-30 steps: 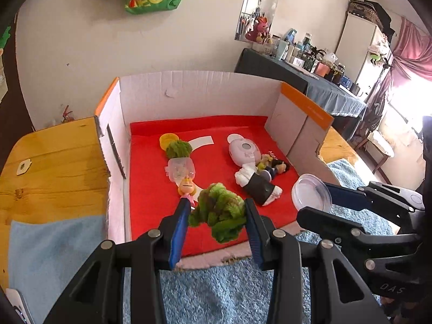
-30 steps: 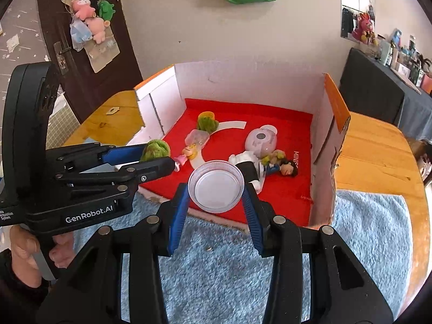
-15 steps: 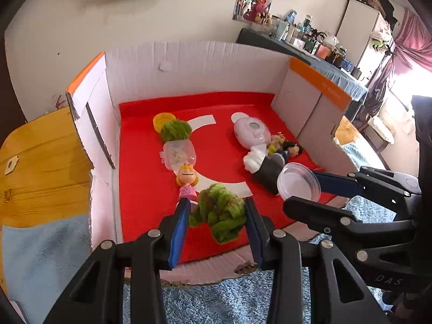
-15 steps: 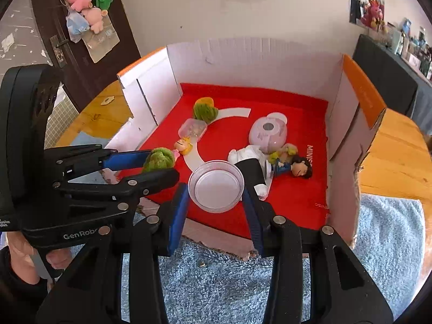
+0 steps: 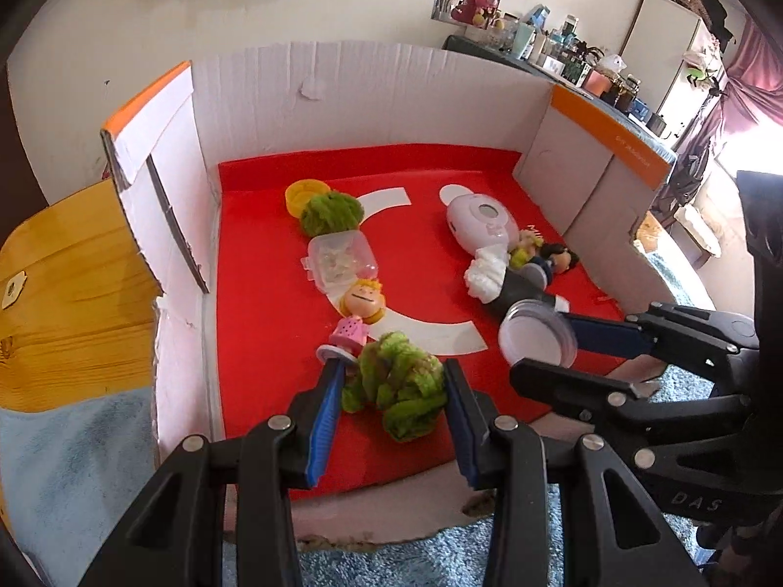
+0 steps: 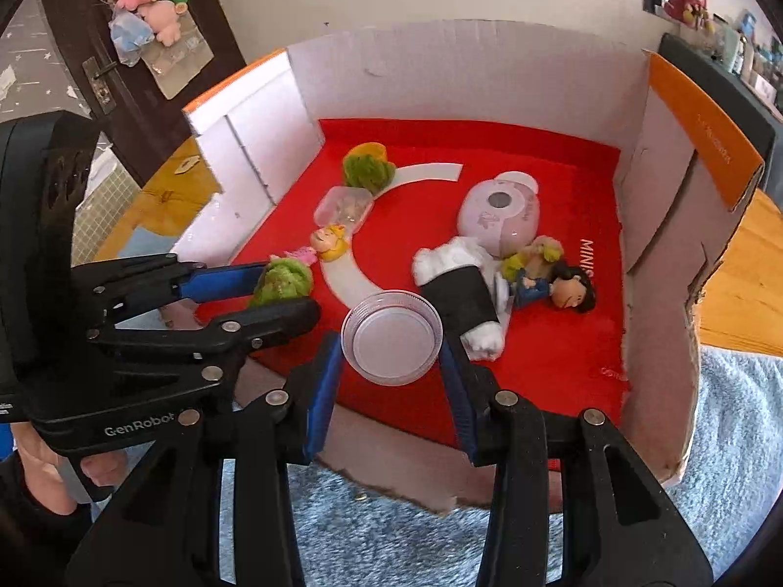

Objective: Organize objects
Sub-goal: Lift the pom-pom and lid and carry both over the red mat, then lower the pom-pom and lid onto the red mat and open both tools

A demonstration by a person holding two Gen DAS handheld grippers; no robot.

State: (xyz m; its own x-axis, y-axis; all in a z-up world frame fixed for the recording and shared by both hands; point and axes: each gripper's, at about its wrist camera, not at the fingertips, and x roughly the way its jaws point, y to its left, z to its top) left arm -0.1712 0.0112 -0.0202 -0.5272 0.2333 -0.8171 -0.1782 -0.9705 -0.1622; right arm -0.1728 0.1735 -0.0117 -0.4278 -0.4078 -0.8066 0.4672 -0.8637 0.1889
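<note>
Green fuzzy toy (image 5: 399, 386) and clear round lid (image 6: 391, 339), held over the box's near edge.
Left gripper (image 5: 389, 394) jaws clamped the toy; right gripper (image 6: 389, 359) jaws clamped the lid above the red-lined cardboard box (image 6: 685, 264).

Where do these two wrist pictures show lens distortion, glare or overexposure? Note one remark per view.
Left wrist view: the cardboard box walls bow outward, black corners frame the picture, and the window at far right is blown out white. Right wrist view: the same curved box edges, and soft glare whitens the clear round lid.

green fuzzy toy (image 5: 396, 386) | clear round lid (image 6: 391, 339) | both over red-floored box (image 5: 244, 112)
</note>
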